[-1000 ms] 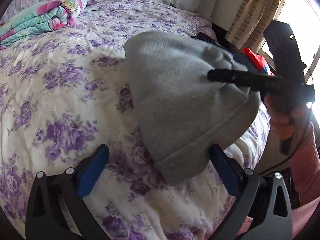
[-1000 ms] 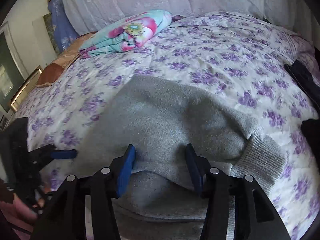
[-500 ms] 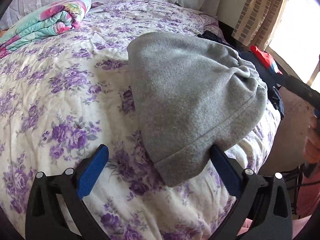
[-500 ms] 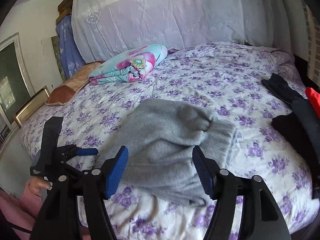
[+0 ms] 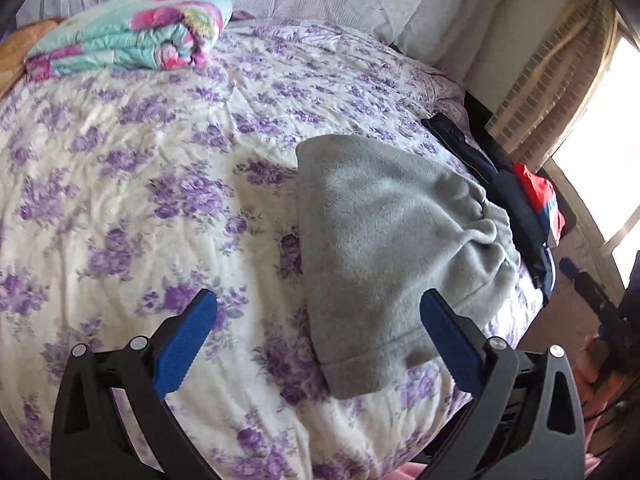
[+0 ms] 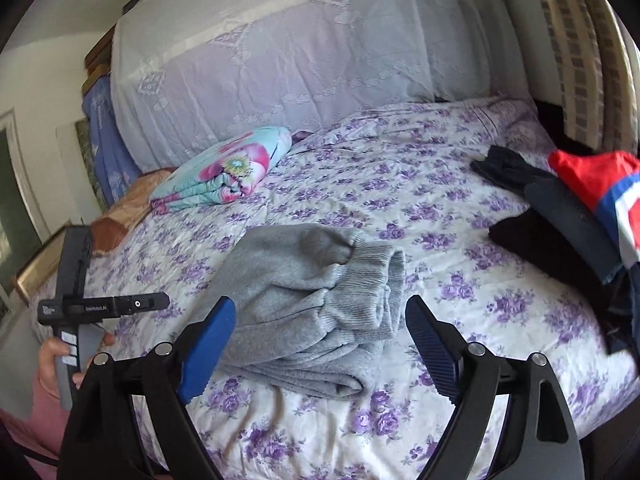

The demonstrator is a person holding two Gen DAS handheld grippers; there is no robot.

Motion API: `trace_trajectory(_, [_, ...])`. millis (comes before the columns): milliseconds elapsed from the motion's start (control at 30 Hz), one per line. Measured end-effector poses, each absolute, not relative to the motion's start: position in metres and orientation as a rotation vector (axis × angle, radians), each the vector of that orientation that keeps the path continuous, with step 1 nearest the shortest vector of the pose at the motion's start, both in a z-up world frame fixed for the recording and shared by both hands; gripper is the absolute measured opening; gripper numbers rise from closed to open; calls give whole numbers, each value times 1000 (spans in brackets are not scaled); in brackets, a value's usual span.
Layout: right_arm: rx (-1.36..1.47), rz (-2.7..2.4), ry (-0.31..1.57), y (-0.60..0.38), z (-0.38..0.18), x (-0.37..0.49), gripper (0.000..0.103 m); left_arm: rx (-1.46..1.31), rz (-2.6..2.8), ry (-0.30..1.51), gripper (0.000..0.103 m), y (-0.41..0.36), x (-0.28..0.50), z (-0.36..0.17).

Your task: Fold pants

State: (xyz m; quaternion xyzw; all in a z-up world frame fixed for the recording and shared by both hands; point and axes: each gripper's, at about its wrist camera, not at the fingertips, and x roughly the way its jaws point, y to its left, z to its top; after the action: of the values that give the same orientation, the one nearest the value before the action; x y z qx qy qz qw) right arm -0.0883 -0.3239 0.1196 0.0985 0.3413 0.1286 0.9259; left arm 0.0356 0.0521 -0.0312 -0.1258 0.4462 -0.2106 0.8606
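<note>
Fleece grey pants [image 6: 304,304] folded, ribbed cuffs bunched, floral bedspread [image 6: 440,184].

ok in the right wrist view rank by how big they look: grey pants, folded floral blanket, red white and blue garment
1. grey pants, clearly largest, though nearest the camera
2. folded floral blanket
3. red white and blue garment, cut off at the frame edge, so its rank against the blanket is unsure

The red garment [image 6: 592,184] is running off the frame's right edge, hiding how far it extends.
</note>
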Motion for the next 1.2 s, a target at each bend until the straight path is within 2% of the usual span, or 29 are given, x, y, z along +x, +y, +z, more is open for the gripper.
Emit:
trace_trajectory(300, [587,282,930,-360,45,-30,89,-369,-512,1125,99,24,77,-74])
trace_trajectory(533, [809,418,1103,-356,-5,-5,90,-353,-564,1138,99,18,85,-77])
trace_trajectory(767, [814,476,1142,-344,-17,2,93,-347,-643,1167,99,-4,104,-81])
trace_trajectory(967, [783,479,1141,-340,-10,-4,75,-369,-667,1144,97,-15,102,-83])
trace_trajectory(1033, [753,477,1125,-339,-6,-6,68,-363,-667,1120,91,-15,98,-79])
trace_trajectory(1200, [636,446,1058,-327,14,-13,60,-331,-653,1052,69,-8,86,-64])
